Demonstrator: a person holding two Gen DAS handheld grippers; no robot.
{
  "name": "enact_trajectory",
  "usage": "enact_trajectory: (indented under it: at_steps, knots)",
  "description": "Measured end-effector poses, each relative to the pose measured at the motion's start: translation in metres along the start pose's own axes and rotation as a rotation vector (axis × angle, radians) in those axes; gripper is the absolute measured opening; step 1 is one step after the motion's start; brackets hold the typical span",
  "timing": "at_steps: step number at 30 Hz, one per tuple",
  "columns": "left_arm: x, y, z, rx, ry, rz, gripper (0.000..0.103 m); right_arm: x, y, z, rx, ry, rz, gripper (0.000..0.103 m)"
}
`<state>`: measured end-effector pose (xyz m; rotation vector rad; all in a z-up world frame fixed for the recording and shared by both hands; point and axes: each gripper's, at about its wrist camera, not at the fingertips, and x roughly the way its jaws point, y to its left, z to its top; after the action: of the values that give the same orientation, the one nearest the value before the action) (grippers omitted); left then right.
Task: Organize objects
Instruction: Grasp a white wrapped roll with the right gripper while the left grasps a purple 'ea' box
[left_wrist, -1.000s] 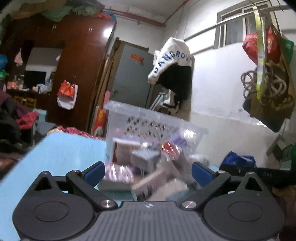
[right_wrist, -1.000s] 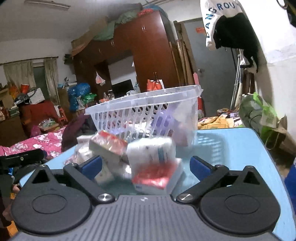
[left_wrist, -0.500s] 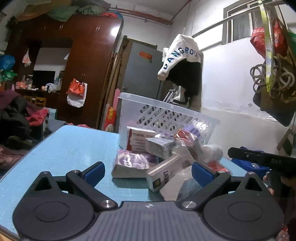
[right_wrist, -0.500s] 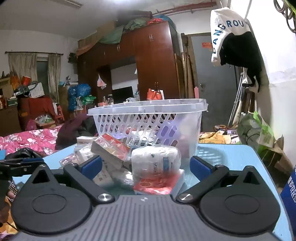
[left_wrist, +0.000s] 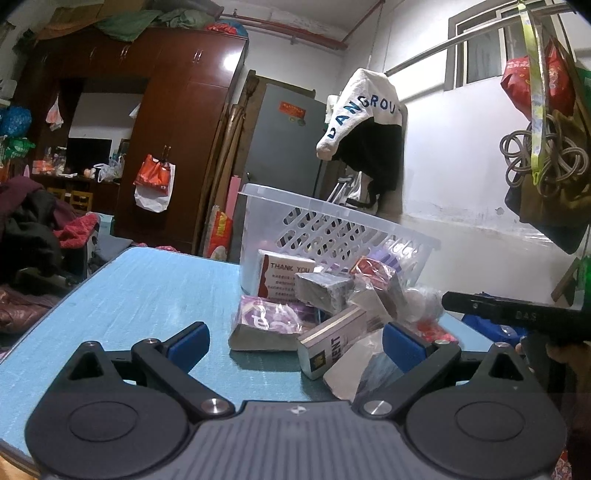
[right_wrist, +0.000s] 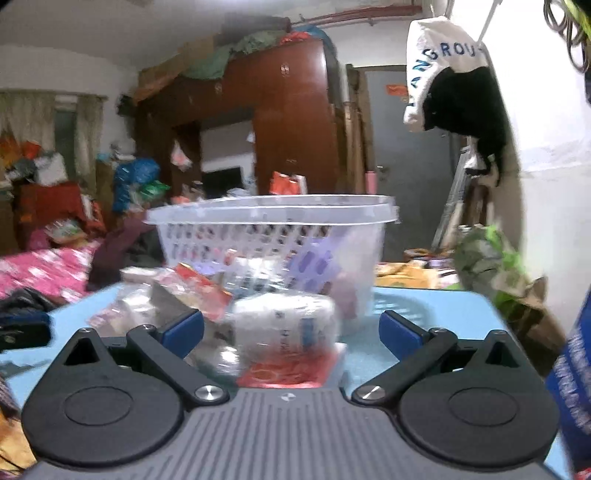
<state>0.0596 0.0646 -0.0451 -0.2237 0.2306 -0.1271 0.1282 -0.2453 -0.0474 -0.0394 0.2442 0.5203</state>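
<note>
A heap of small packages is seen on the blue table (left_wrist: 140, 288), piled against the near wall of a clear plastic basket (left_wrist: 332, 225) standing upright behind it. Some items are already visible through the basket's perforated wall; most of the heap lies outside it.

Left gripper (left_wrist: 295, 341): jaws spread wide, nothing held. A purple wrapped packet (left_wrist: 266, 321) lies flat just ahead, inside the span of the fingers. Touching it on the right is a long white carton (left_wrist: 340, 336), its long axis running diagonally, near end toward the gripper's right finger, far end angled back toward the basket. A card marked THANK YOU (left_wrist: 284, 277) is propped behind them.

Right gripper (right_wrist: 291, 328): jaws also spread wide, empty. A wrapped white roll (right_wrist: 284, 328) is noted directly between the fingers, resting on a flat red packet (right_wrist: 291, 369). The view is blurred, so contact with the pads cannot be told.

Judgement: the right gripper is the nearer and better aligned, with the roll centred in its opening and the basket straight behind. The roll's long axis appears to lie crosswise to the fingers; a grasp across its width may be a tight fit. The soft wrapping is likely to slip.
</note>
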Motion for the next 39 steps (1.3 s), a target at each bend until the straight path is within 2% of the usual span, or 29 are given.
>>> enact_trajectory:
  at_steps: [4,6,8,10,12,13,14,16,21,24,28,37,39]
  knots:
    - [0.004,-0.002,0.0,-0.001,0.02,-0.001,0.101,0.014,0.005,0.009,-0.034,0.05,0.005,0.103]
    - [0.005,-0.003,-0.002,0.001,0.025,-0.001,0.101,0.025,0.005,0.014,-0.023,0.108,0.026,0.096]
    - [0.006,-0.004,-0.003,-0.002,0.034,-0.006,0.101,0.029,0.006,0.017,-0.029,0.12,0.047,0.095]
    - [0.009,-0.005,-0.003,-0.016,0.05,-0.022,0.101,0.035,0.007,0.018,-0.06,0.147,0.01,0.096]
    - [0.014,-0.005,-0.001,-0.032,0.066,-0.042,0.101,0.045,0.002,0.017,-0.038,0.192,0.026,0.096]
    - [0.016,-0.005,0.0,-0.04,0.071,-0.052,0.101,0.048,-0.001,0.017,-0.016,0.208,0.041,0.092]
    - [0.018,-0.004,0.001,-0.049,0.073,-0.058,0.101,0.047,-0.005,0.017,0.006,0.197,0.05,0.084]
    - [0.02,0.0,0.005,-0.065,0.072,-0.053,0.101,0.044,-0.011,0.016,0.038,0.184,0.057,0.076]
    - [0.029,0.022,0.025,-0.093,0.128,0.005,0.101,0.036,-0.015,0.013,0.047,0.181,0.075,0.075]
    - [0.04,0.026,0.037,-0.056,0.192,0.026,0.101,0.037,-0.012,0.015,0.028,0.183,0.077,0.075]
    - [0.056,0.013,0.041,0.051,0.247,0.065,0.101,0.041,-0.01,0.019,0.02,0.18,0.076,0.075]
    - [0.086,-0.012,0.038,0.117,0.33,0.074,0.101,0.039,-0.007,0.02,0.013,0.161,0.067,0.075]
    - [0.085,-0.015,0.035,0.113,0.341,0.065,0.091,0.039,-0.007,0.021,0.012,0.155,0.067,0.075]
